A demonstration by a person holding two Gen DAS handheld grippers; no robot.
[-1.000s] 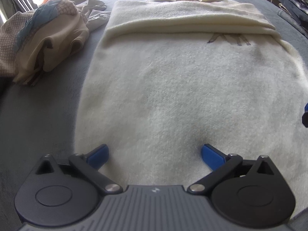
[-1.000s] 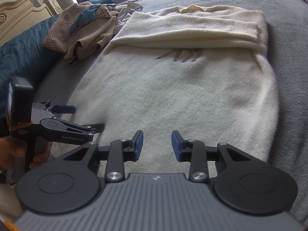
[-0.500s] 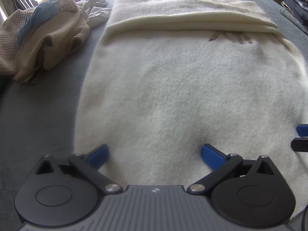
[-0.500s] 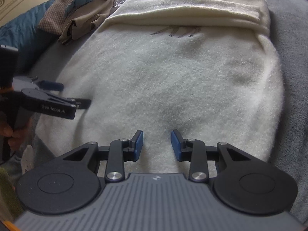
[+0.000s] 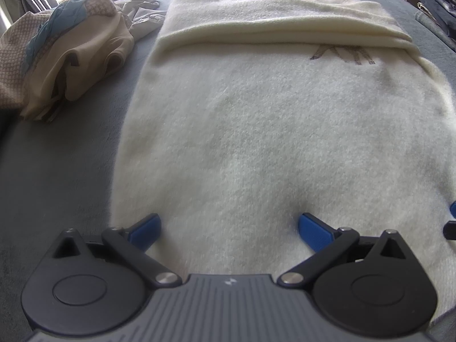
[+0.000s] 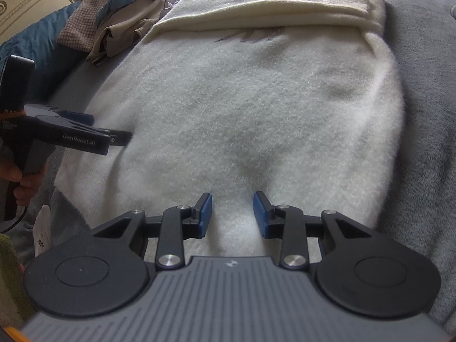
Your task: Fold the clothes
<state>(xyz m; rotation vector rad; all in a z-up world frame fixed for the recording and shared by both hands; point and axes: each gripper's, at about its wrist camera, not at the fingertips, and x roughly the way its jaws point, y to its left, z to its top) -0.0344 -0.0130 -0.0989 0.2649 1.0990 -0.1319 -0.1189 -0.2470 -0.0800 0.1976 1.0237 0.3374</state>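
Left wrist view: the left gripper [image 5: 229, 225] hangs over the near hem of a cream sweater [image 5: 279, 131], its blue pads spread wide apart with only fabric below and nothing clamped. The sweater lies flat on a grey bed cover [image 5: 57, 171], its far end folded over into a thick band just beyond a dark printed motif [image 5: 342, 54]. A heap of unfolded clothes [image 5: 68, 59] sits on the cover to the left of the sweater, close to the folded band. Right wrist view: the right gripper [image 6: 232, 213] is over the same near edge, towards the sweater's right side, its pads narrowly parted and gripping nothing. A hand [image 6: 25, 179] at the left edge holds the left gripper's handle.
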